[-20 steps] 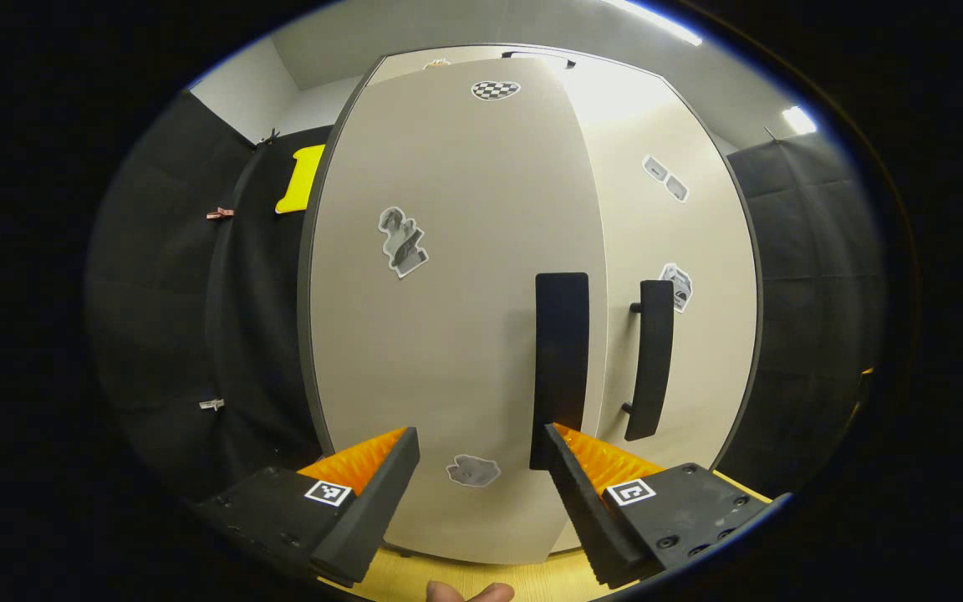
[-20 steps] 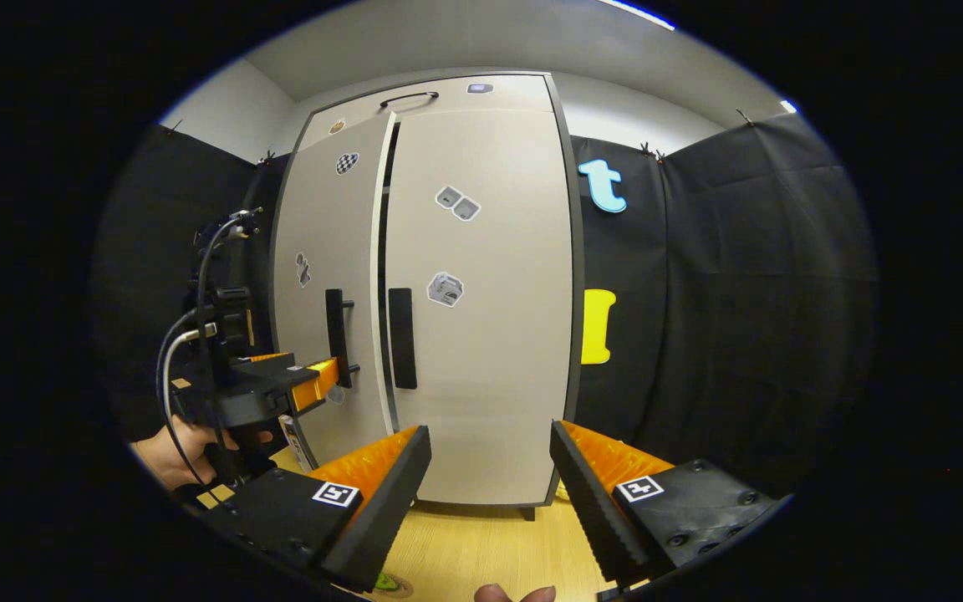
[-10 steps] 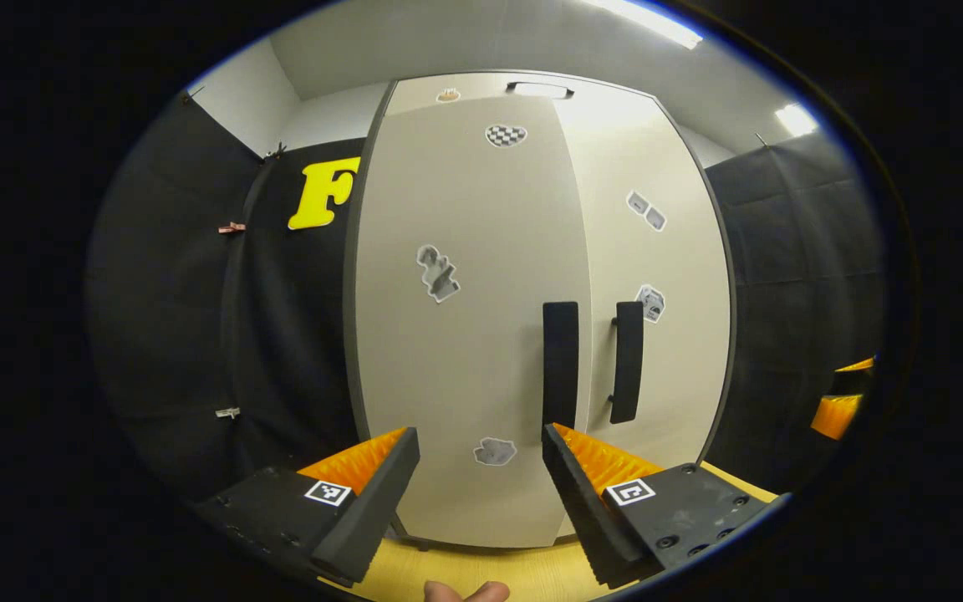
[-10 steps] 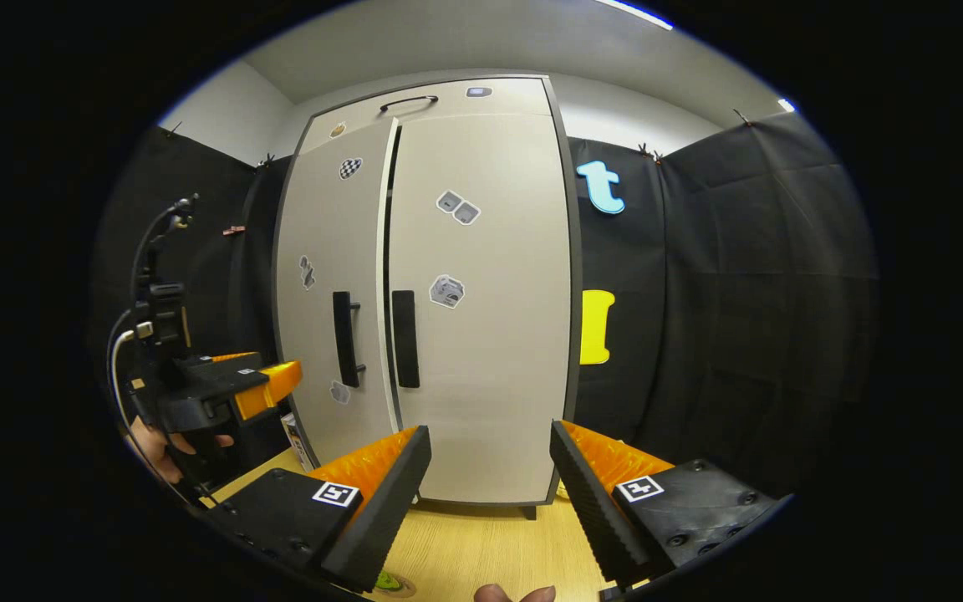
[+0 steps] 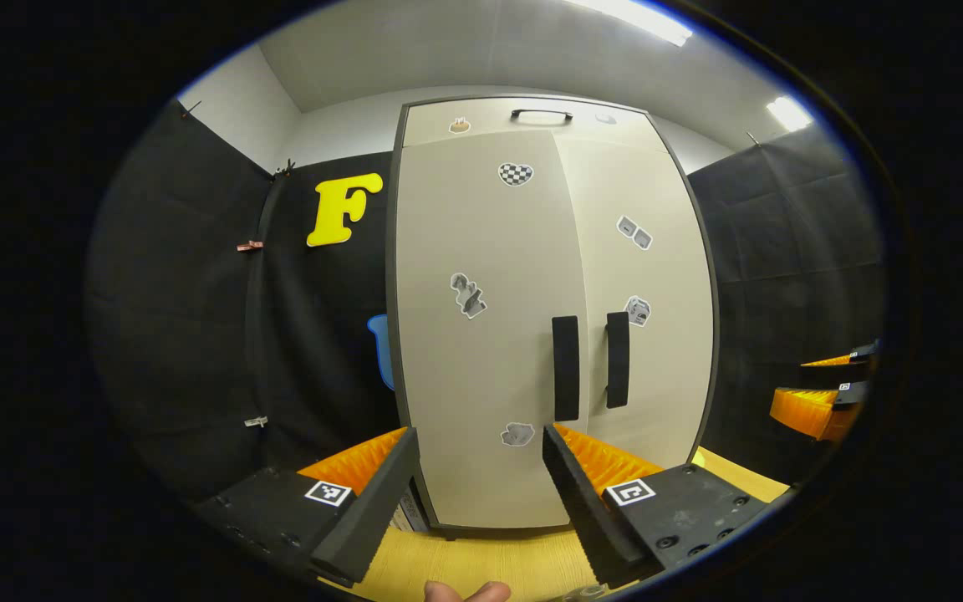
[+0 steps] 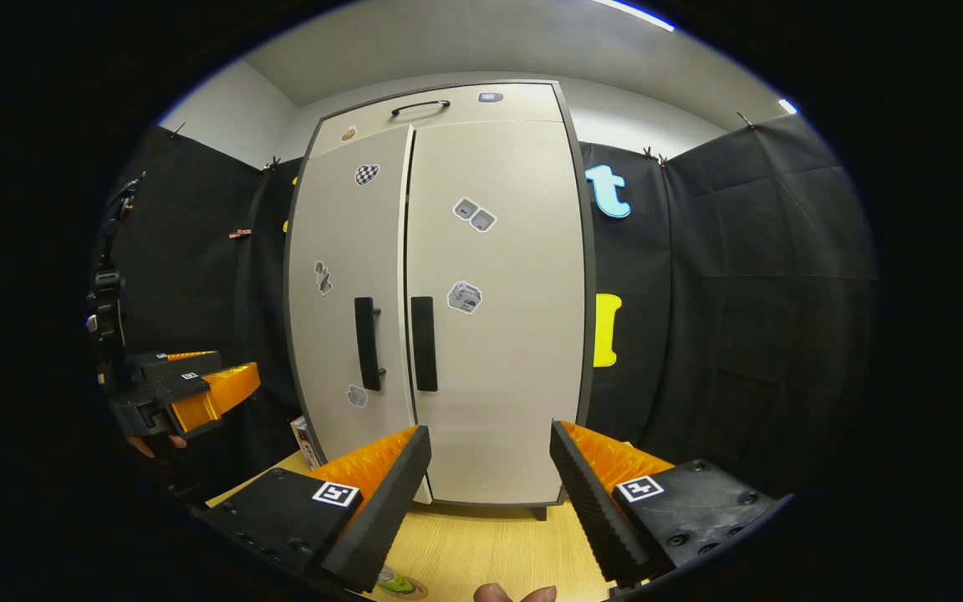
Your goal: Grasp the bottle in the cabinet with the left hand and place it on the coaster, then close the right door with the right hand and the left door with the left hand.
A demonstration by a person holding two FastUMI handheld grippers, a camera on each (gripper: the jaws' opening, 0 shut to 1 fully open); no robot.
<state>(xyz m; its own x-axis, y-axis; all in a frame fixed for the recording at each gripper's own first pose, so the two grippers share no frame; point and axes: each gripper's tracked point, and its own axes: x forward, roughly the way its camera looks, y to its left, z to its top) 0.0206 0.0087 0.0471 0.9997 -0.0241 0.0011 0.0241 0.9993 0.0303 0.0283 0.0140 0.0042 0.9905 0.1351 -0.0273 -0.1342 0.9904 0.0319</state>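
Observation:
The beige two-door cabinet (image 5: 490, 351) stands on the wooden table with both doors shut and flush. Its two black handles (image 5: 565, 368) (image 5: 617, 359) sit side by side at the middle seam. My left gripper (image 5: 480, 435) is open and empty, held back from the left door (image 6: 348, 276). My right gripper (image 6: 490, 431) is open and empty too, facing the right door (image 6: 498, 334) from a distance. In the right gripper view, the left gripper (image 6: 214, 389) hangs off to the left of the cabinet. A small green and clear object (image 6: 394, 583) peeks out at the bottom edge, mostly hidden.
The light wooden table (image 6: 481, 543) runs in front of the cabinet. A small box (image 6: 304, 439) leans by the cabinet's left foot. The top drawer has a black handle (image 5: 540, 114). The right gripper (image 5: 816, 401) shows at the far right of the left gripper view.
The left door went from slightly ajar to shut. My left gripper has drawn back from it and to the left. The right gripper has barely moved.

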